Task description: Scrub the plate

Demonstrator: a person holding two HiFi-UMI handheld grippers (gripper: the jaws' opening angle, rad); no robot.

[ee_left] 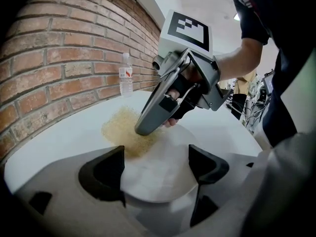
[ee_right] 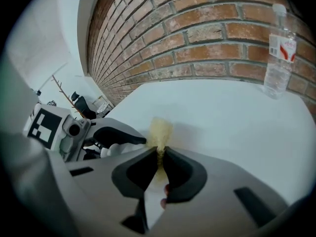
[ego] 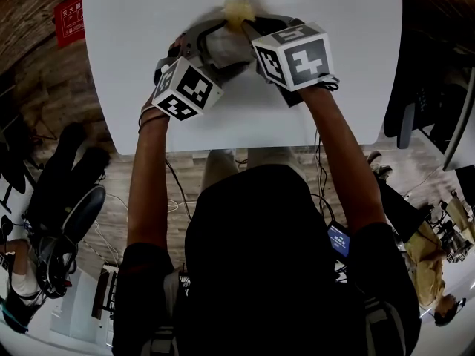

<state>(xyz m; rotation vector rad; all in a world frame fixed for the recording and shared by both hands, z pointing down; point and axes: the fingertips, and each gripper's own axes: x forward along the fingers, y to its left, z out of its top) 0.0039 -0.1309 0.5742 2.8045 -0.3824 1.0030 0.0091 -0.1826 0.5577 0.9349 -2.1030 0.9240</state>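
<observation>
Mid-scrub I'd say: left tongs (ee_left: pixel 155 169) clamped on the plate (ee_left: pixel 165 154), right tongs (ee_right: pixel 160 154) pinching the yellow scrubber (ee_right: pixel 160 130) against its far edge, so next it probably needs rubbing across the middle.

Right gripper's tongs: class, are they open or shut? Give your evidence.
Shut on the yellow scouring pad: the right gripper has its tongs closed together at the tips, pinching the pad's edge.

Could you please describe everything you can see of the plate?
The plate is small, round, plain white and smooth-looking. It lies roughly level over the white table, clamped across its sides by the left hand-held gripper. A yellowish mesh scrubber, pinched in the right hand-held gripper, presses on its far-left rim.
</observation>
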